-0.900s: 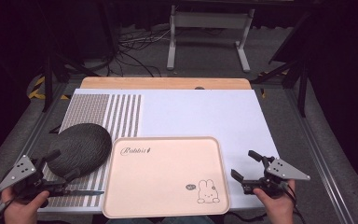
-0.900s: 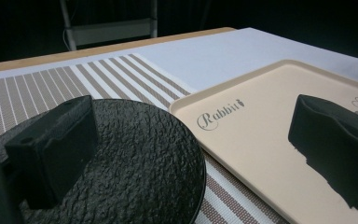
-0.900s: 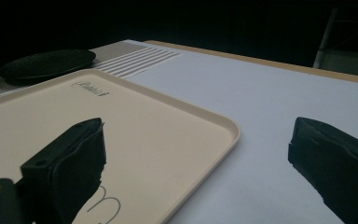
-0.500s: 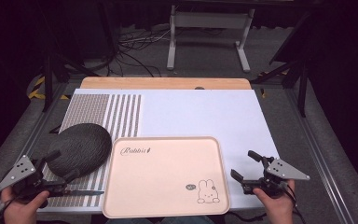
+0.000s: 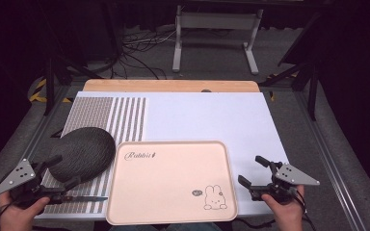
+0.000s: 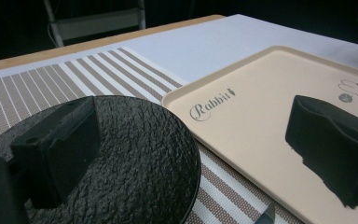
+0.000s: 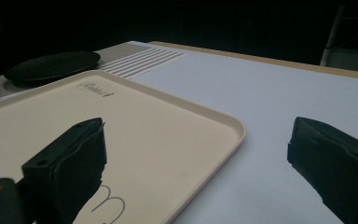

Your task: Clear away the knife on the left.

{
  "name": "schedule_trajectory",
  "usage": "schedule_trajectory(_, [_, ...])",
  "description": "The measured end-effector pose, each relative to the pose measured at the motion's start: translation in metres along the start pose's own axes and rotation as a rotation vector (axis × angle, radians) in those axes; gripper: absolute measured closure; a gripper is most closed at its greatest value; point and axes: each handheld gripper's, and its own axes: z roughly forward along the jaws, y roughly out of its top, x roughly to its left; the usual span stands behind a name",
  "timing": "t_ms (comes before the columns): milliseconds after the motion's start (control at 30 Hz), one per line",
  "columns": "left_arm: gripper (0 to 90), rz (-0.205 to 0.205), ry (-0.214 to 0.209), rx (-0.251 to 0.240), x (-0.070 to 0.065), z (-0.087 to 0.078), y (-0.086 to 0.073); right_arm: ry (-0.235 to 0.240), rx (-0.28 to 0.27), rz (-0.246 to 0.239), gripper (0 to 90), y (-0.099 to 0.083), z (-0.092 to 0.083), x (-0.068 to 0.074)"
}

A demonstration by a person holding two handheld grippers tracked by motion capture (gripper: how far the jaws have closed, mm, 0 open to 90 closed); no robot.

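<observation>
A beige tray (image 5: 168, 183) printed with "Rabbit" and a small rabbit drawing lies at the table's near edge. Left of it a black, rough-textured round plate (image 5: 84, 151) rests on a striped placemat (image 5: 106, 115). My left gripper (image 5: 61, 171) sits at the near left, open, with nothing between its fingers. In the left gripper view the left gripper (image 6: 191, 121) faces the plate (image 6: 135, 154) and the tray (image 6: 270, 107). My right gripper (image 5: 251, 171) stands open by the tray's right edge, empty. The right gripper view has the right gripper (image 7: 198, 135) straddling the tray's corner (image 7: 214, 121).
A knife (image 5: 84, 198) lies on the placemat between the left gripper and the tray; its tip (image 6: 265, 217) peeks in at the bottom of the left gripper view. A white mat (image 5: 212, 120) covers the table beyond the tray. A metal stand (image 5: 217, 33) is on the floor behind.
</observation>
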Motion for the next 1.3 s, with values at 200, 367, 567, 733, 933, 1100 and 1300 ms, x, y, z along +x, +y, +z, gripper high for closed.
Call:
schedule_trajectory(200, [5.1, 0.037, -0.024, 0.058, 0.003, -0.002, 0.005, 0.003, 0.002, 0.0, 5.2, -0.001, 0.001, 0.0])
schedule_trajectory(367, [8.8, 0.085, -0.038, 0.135, 0.003, -0.001, 0.009, 0.008, 0.006, 0.001, 5.2, -0.002, 0.002, 0.0])
schedule_trajectory(567, [9.0, 0.142, -0.035, 0.244, 0.001, -0.001, 0.018, 0.011, 0.009, 0.006, 5.3, -0.002, 0.002, -0.001])
schedule_trajectory(733, [8.9, 0.177, -0.054, 0.343, 0.001, 0.001, 0.023, 0.015, 0.01, 0.003, 5.2, -0.002, 0.002, 0.0])
schedule_trajectory(933, [9.6, 0.219, -0.077, 0.446, -0.001, 0.003, 0.026, 0.017, 0.011, 0.004, 5.3, -0.002, 0.002, 0.0])
schedule_trajectory(1100, [10.0, 0.257, -0.088, 0.532, -0.001, 0.005, 0.028, 0.018, 0.011, 0.004, 5.2, -0.002, 0.002, 0.0])
schedule_trajectory(1300, [10.9, 0.292, -0.109, 0.633, -0.003, 0.007, 0.03, 0.02, 0.011, -0.001, 5.2, -0.002, 0.003, 0.0])
